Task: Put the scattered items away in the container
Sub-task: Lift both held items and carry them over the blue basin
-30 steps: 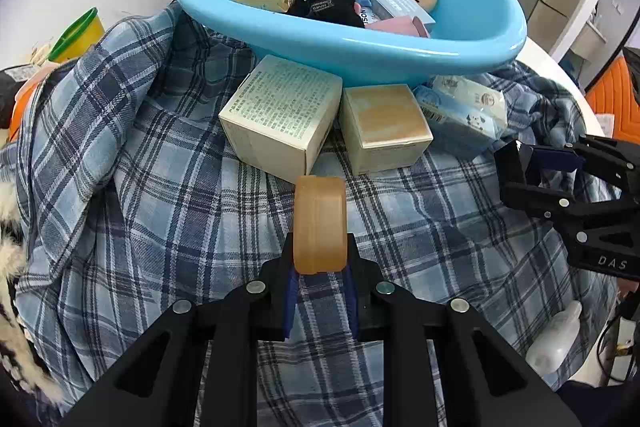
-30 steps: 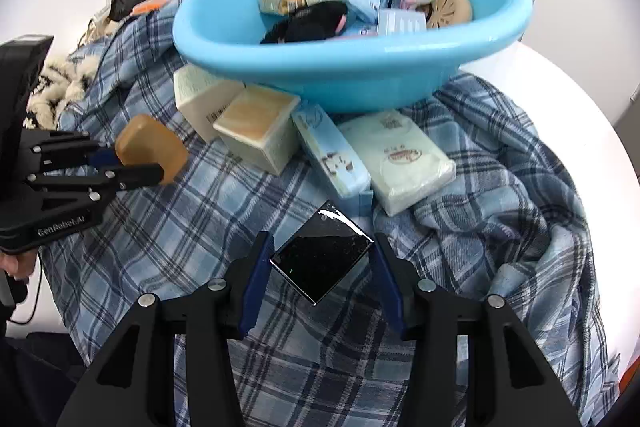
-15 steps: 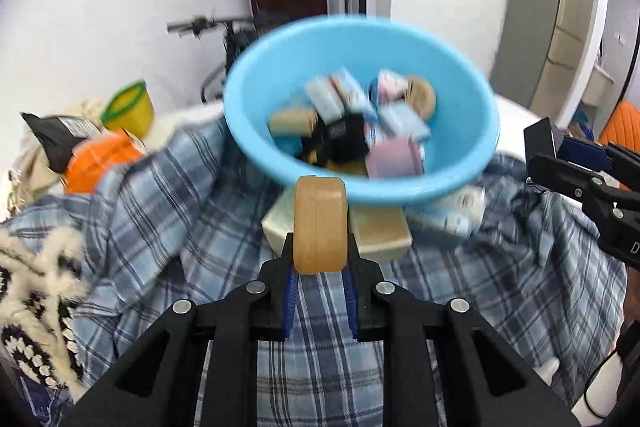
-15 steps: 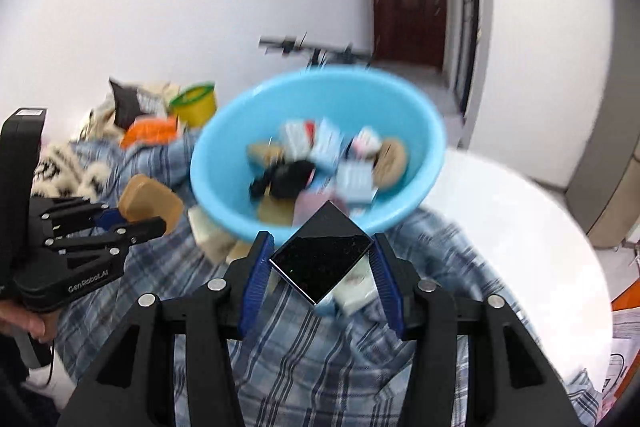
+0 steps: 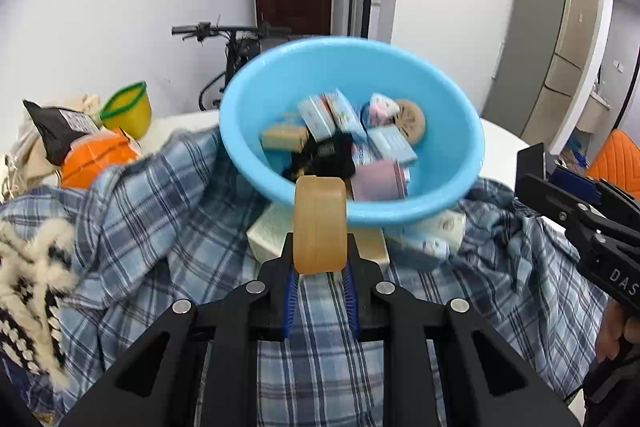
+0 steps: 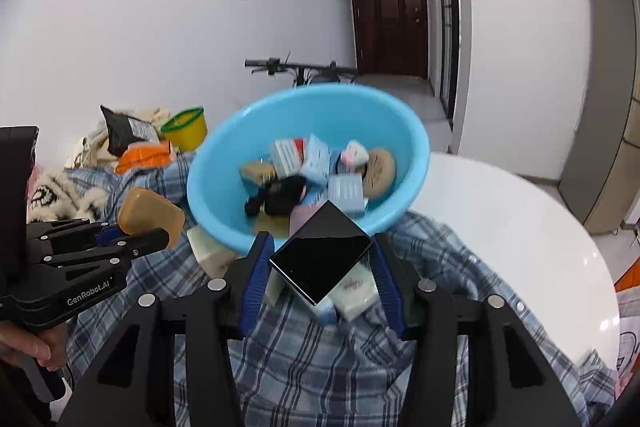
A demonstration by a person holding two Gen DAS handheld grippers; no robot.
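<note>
**Inspector:** Jaws, left unit first. Status?

**Assistant:** Left gripper (image 5: 319, 269) is clamped on a tan, rounded translucent soap bar (image 5: 319, 225), held on edge at centre frame of the left wrist view. The same bar (image 6: 150, 213) appears at mid left of the right wrist view, gripped in that tool (image 6: 160, 233).

**Inspector:** Right unit?

**Assistant:** Right gripper (image 6: 320, 273) has its jaws closed on a glossy black square box (image 6: 322, 261), held cornerwise, one corner pointing up, just below centre frame. In the left wrist view that tool's jaws sit at the right edge; I cannot tell their state there.

**Inspector:** Container?

**Assistant:** Light blue round plastic basin (image 5: 448, 115), upper centre of both views (image 6: 224, 163), tilted toward the cameras. It holds small cartons, a black item, a pink box and a tan round disc.

**Inspector:** Loose items?

**Assistant:** Pale cardboard boxes (image 5: 266, 233) lie just under the basin's near rim on a blue plaid cloth (image 5: 152, 211), some partly hidden by the held pieces. The cloth covers part of a white round worktop (image 6: 500, 203).

**Inspector:** Surroundings?

**Assistant:** Yellow tub with green rim (image 5: 128, 109) and an orange item (image 5: 96, 157) at mid left.
</note>
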